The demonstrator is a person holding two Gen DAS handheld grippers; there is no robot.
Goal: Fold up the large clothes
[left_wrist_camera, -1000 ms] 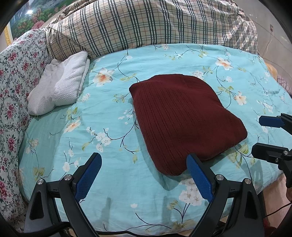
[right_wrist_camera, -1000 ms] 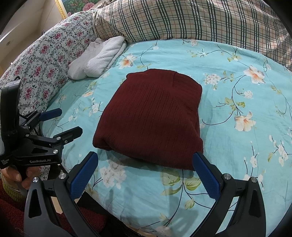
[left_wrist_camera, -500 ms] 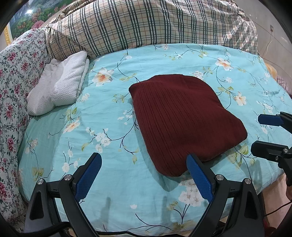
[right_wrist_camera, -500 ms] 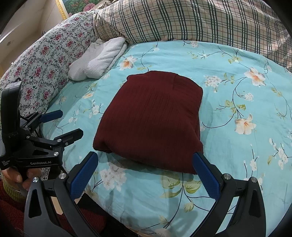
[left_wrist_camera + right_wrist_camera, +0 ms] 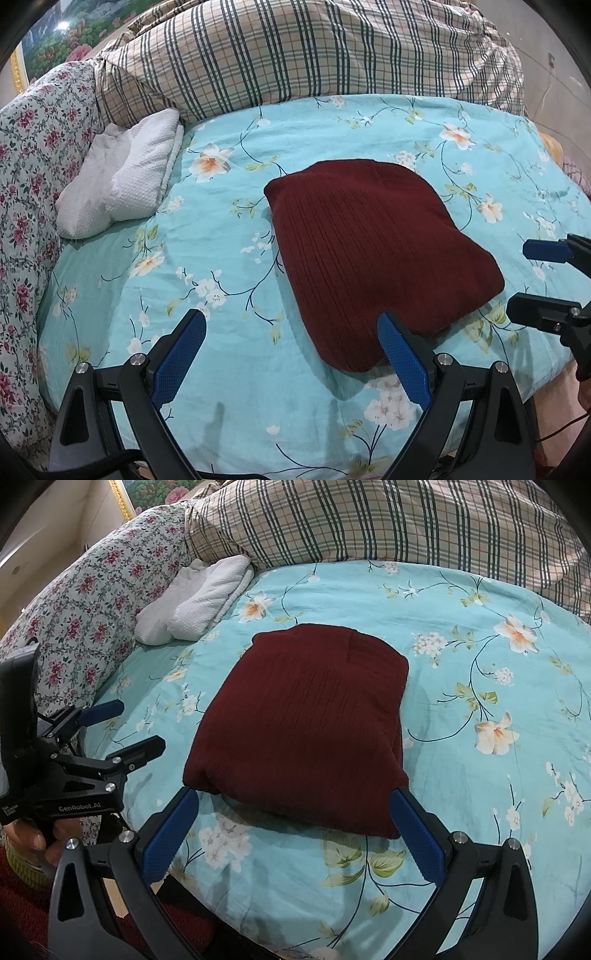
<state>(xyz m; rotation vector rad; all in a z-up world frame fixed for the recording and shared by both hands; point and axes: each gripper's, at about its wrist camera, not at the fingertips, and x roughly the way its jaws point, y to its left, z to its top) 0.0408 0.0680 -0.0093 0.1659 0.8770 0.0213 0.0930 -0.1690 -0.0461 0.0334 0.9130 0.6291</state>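
Maroon sweater [image 5: 376,251], folded into a compact ribbed rectangle, lying mid-bed on turquoise floral sheet [image 5: 229,376], long axis running away from the near edge toward plaid quilt [image 5: 295,51]. White folded towel [image 5: 118,177] off to the far left, well apart. Left gripper [image 5: 291,354] spread wide and empty, sweater ahead and to its right; right gripper [image 5: 295,823] likewise spread wide, empty, squarely facing the near hem and judged the nearer. Against a second ago: both grippers almost unmoved, sweater unchanged, fold apparently complete.
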